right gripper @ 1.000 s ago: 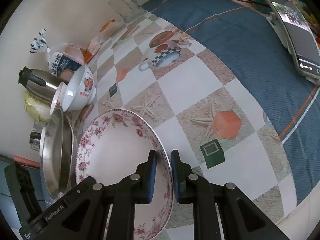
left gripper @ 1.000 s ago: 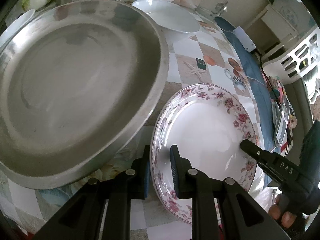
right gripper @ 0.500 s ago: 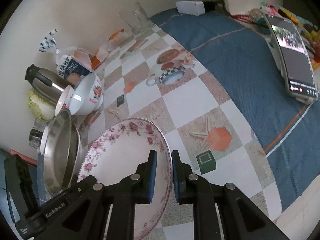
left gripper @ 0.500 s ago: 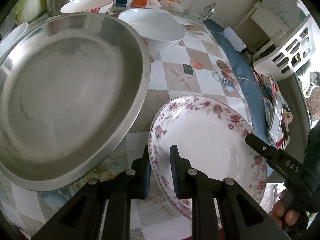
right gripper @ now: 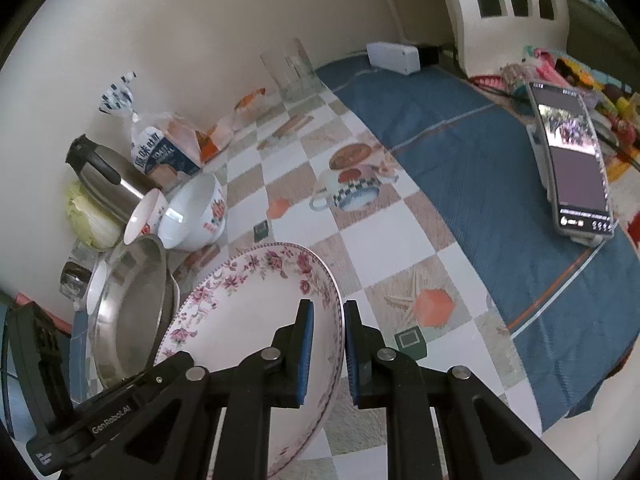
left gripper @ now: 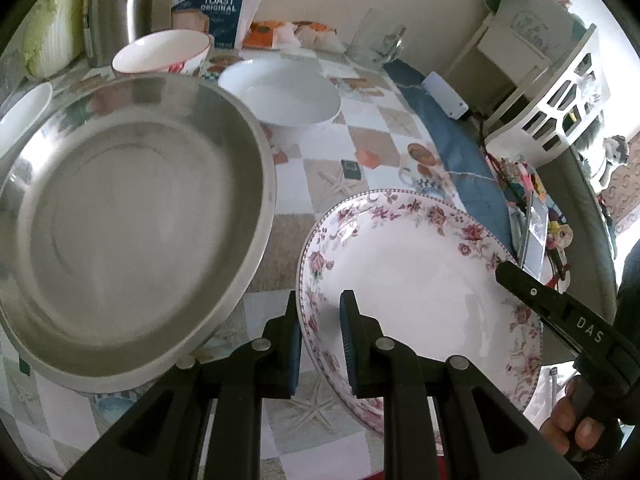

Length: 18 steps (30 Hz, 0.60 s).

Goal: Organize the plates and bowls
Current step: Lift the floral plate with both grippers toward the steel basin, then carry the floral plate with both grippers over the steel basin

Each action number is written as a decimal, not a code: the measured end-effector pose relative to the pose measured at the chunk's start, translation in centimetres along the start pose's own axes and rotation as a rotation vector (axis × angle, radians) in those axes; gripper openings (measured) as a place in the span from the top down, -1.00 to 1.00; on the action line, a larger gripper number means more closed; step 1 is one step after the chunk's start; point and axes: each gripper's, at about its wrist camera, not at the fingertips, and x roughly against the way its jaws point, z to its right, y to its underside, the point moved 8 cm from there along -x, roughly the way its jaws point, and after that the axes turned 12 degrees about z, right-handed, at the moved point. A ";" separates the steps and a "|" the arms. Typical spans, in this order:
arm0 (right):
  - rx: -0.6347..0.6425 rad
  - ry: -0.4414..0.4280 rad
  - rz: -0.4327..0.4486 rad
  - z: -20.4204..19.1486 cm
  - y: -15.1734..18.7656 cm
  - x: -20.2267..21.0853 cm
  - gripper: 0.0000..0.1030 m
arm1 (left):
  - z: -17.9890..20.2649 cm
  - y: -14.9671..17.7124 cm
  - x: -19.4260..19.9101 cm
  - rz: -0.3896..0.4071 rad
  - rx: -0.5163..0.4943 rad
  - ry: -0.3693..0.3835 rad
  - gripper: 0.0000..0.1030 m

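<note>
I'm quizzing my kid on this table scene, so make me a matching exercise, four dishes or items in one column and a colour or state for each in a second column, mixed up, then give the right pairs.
Things:
1. floral plate
2. steel pan
3. white bowl
4. bread bag

States:
A. plain, empty, resting on the checked cloth
B. standing by the wall, blue label reading TOAST
C. gripped at opposite rims by both grippers
D. grey metal, empty, left of the floral plate

Pairs: 1-C, 2-D, 3-A, 4-B
</note>
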 end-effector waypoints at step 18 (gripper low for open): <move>0.084 -0.059 0.051 -6.3 -2.6 1.5 0.69 | -3.1 -4.9 4.4 0.146 0.067 0.033 0.64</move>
